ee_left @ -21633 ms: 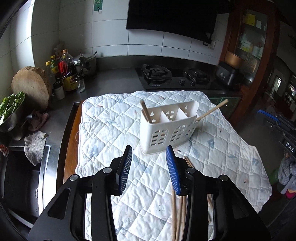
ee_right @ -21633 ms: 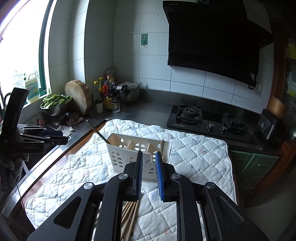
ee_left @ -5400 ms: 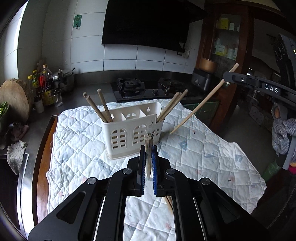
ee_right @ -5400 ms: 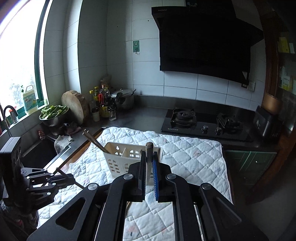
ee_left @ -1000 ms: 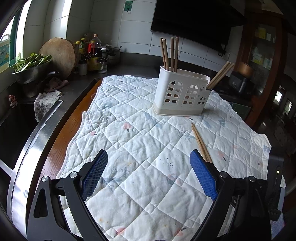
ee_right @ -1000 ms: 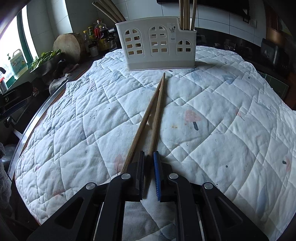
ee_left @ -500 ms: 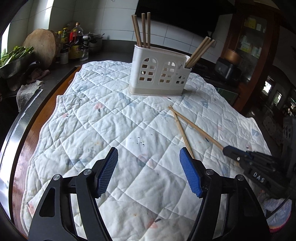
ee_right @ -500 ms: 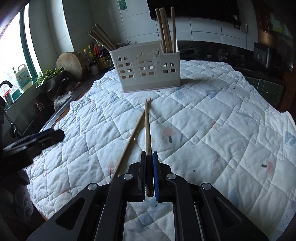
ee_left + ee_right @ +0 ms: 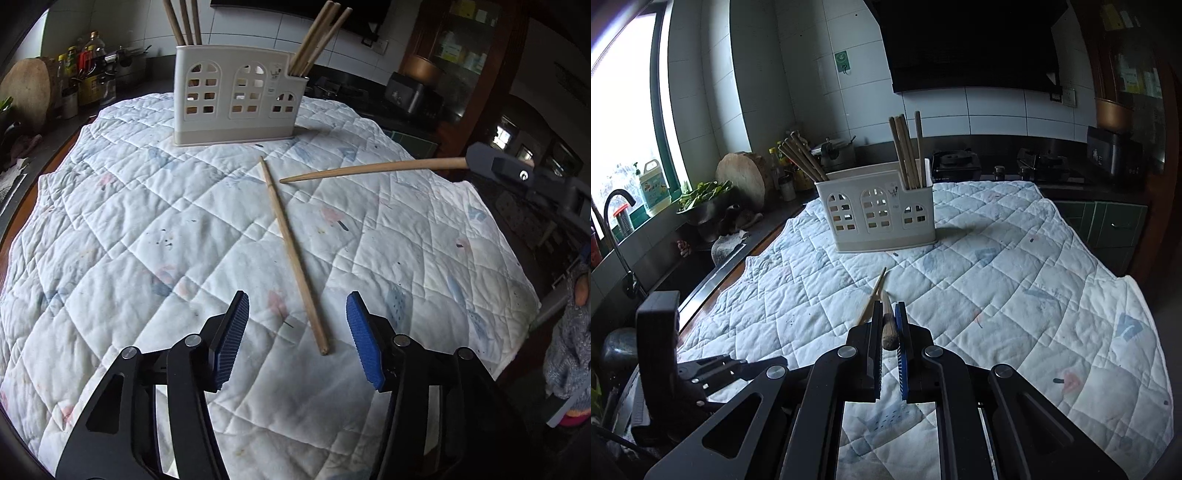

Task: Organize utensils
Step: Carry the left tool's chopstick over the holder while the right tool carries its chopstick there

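A white plastic utensil holder stands on the quilted cloth, with several wooden chopsticks upright in its left and right compartments. One loose chopstick lies on the cloth; its near end sits between the fingers of my open left gripper, just ahead of them. My right gripper is shut on another chopstick and holds it lifted above the cloth; in the left wrist view that chopstick points left from the right gripper's body.
The white quilted cloth covers the counter. A gas stove is behind the holder. Bottles, a round chopping board, a bowl of greens and a sink with faucet are at left.
My right gripper has lifted its chopstick off the cloth and risen. My left gripper has moved forward so that the loose chopstick's end lies between its fingers, which have closed in a little.
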A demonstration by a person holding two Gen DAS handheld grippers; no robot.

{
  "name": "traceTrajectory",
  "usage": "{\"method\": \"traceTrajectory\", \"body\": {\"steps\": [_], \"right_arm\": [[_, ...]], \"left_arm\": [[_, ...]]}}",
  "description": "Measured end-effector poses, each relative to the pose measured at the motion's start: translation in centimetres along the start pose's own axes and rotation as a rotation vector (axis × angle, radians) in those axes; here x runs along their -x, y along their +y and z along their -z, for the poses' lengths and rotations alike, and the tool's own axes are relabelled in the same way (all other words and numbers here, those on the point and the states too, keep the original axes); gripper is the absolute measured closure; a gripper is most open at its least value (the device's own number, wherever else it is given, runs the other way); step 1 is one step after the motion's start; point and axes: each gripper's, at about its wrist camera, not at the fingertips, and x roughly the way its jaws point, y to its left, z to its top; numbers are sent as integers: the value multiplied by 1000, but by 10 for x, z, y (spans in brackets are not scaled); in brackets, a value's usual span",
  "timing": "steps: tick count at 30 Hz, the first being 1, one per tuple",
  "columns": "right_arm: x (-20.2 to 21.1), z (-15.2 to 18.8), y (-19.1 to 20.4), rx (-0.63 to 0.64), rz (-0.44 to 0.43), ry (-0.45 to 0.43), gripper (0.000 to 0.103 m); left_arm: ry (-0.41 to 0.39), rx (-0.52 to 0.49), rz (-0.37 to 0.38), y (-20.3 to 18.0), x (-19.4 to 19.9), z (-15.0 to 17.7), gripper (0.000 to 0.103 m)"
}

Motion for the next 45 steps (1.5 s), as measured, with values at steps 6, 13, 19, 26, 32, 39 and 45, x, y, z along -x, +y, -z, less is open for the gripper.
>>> {"method": "traceTrajectory", "body": {"steps": [6,13,19,26,32,39,45], "right_arm": [[11,-8,-3,10,-4,-31,96],[14,-12,-3,19,-5,-42,96],[19,-20,-3,36,2,-54,96],[21,-38,-3,64,-11,-58,96],[15,-57,-2,94,-31,-39,96],[7,-96,-2,130,-45,-25,96],[-2,-145,-1,141,-61,-31,96]], "left_arm": [[35,6,31,-5,-20,-3,72],[57,8,-34,-5,-37,-6,92],[22,18,-77,0,-25,-13,96],[-95,26,-79,12,20,-38,96],[-179,26,-67,20,49,-64,96],[-203,24,-38,31,63,-98,97],[-226,-3,-36,35,75,-140,97]]}}
